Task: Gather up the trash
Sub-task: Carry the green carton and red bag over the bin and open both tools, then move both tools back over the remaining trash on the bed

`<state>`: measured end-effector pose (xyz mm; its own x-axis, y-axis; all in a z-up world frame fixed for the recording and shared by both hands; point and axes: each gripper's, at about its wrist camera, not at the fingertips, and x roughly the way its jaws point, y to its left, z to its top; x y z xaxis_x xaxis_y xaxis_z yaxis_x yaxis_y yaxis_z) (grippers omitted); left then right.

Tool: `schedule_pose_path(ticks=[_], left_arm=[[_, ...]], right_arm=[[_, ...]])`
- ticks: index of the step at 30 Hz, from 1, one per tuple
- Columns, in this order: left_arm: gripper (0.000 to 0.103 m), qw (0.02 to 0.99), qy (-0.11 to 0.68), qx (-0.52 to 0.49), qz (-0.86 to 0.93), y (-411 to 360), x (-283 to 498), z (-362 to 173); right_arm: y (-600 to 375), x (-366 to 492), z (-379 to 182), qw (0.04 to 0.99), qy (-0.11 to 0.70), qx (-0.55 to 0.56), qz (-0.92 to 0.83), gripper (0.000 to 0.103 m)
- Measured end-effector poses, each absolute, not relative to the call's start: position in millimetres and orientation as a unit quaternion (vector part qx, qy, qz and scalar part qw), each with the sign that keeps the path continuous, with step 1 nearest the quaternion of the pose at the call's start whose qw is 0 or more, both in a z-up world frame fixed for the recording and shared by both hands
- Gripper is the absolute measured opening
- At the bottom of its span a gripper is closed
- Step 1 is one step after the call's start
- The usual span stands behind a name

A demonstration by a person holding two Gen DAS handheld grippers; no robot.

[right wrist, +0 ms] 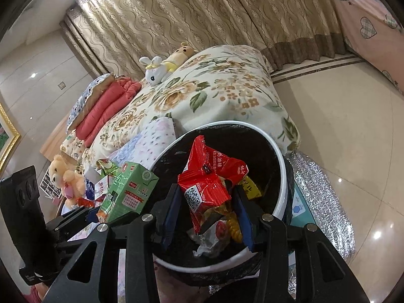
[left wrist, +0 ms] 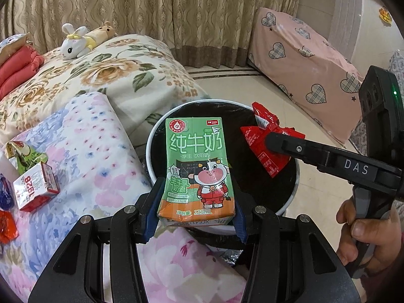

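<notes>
The left gripper (left wrist: 194, 212) holds a green milk carton (left wrist: 195, 169) over the near rim of the black-lined trash bin (left wrist: 290, 199) beside the bed's edge. The right gripper (right wrist: 207, 214) clamps a red snack wrapper (right wrist: 207, 176) above the bin's open mouth, where other wrappers lie.

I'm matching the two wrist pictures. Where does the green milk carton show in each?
Left wrist: green milk carton at centre, clamped upright in the left hand-held gripper, over the bin.
Right wrist: lower left of centre, beside the bin.
Shared landmark: the white-rimmed bin.
</notes>
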<state>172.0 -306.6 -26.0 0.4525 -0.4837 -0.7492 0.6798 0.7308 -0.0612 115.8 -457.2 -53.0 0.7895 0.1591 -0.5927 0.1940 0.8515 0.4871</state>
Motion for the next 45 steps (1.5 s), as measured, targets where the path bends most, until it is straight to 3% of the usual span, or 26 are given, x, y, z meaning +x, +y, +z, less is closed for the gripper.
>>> schedule_pose_path(ticks=[14,18,24,28,45], left_arm=[[0.049,0.837,0.402,0.123,-0.35,-313,177,-27],[0.062,0.841,0.397,0.122,-0.347,-313,177,-25],[0.064,0.845,0.399,0.101,-0.341,-297,176,-24],[0.065,0.849,0.404,0.085,-0.33,-278,172,-28],[0.067,0.872,0.419,0.014,-0.253,-166,157,-50]], right_arm=[[-465,126,-56,0.9,0.339,0.272,-0.01,0.049],[-466,127,-57,0.898,0.34,0.281,-0.011,0.058],[-465,124,-56,0.897,0.338,0.286,-0.013,0.069],[-460,122,-55,0.898,0.333,0.288,-0.012,0.086],[-387,113,-46,0.908,0.326,0.26,0.032,0.091]])
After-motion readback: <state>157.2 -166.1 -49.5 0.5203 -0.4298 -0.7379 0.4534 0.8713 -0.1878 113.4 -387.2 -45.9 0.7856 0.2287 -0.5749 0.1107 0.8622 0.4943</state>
